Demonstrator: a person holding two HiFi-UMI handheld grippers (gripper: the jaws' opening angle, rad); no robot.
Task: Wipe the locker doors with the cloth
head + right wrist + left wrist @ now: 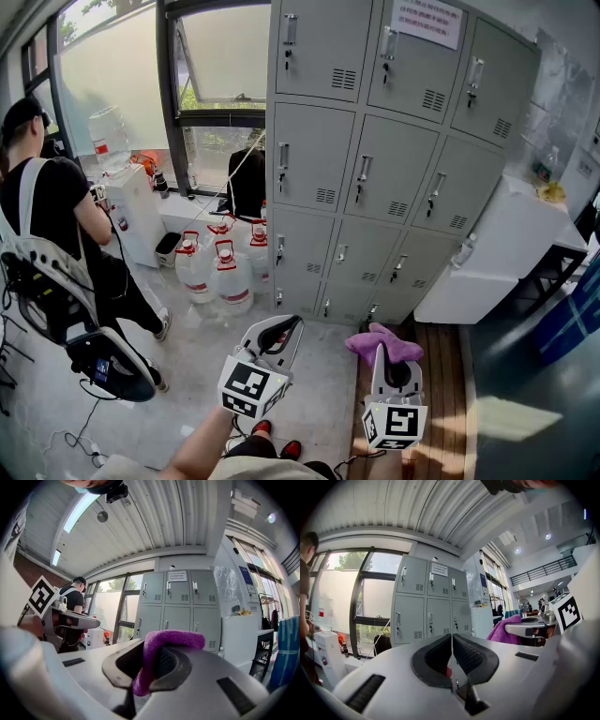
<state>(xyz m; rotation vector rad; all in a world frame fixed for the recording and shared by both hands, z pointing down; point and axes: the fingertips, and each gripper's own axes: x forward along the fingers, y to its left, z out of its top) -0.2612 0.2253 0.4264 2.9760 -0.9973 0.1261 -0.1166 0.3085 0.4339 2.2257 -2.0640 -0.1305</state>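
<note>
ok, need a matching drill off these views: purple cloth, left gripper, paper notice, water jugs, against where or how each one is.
1. purple fleece cloth
2. left gripper
3. white paper notice
4. clear plastic water jugs with red caps

A. on the floor beside the grey metal lockers
B. jaws together, nothing held
C. stuck on a top-row locker door
D. clamped in the right gripper

Pairs: 1-D, 2-B, 3-C, 4-A
</note>
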